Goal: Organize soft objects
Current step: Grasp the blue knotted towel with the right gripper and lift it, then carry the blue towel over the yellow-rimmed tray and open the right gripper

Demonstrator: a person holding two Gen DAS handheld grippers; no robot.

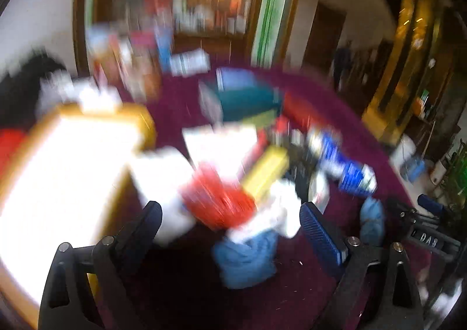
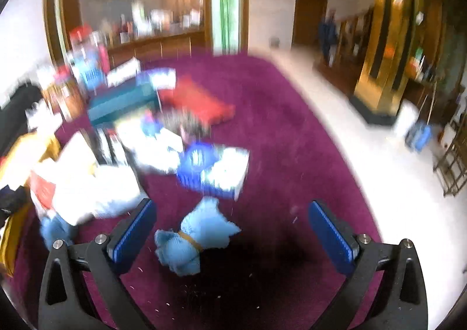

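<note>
Both views are blurred by motion. In the left wrist view my left gripper (image 1: 230, 213) is open above a heap on the purple carpet (image 1: 181, 96): a blue cloth bundle (image 1: 245, 260), a red soft item (image 1: 221, 201) and white cloth (image 1: 280, 213). A second blue cloth roll (image 1: 372, 222) lies to the right. In the right wrist view my right gripper (image 2: 232, 214) is open, with a blue cloth roll (image 2: 195, 236) tied by a tan band lying on the carpet (image 2: 292, 140) just beyond and between its fingers. Another blue cloth (image 2: 54, 228) lies at the left.
A yellow-rimmed white box (image 1: 67, 172) stands at the left. Boxes, a teal case (image 2: 122, 102), a red flat cushion (image 2: 198, 102) and blue-and-white packs (image 2: 216, 169) litter the carpet. White floor (image 2: 364, 140) and a gold pillar (image 2: 385, 38) lie to the right. A black tripod part (image 1: 429, 233) sits nearby.
</note>
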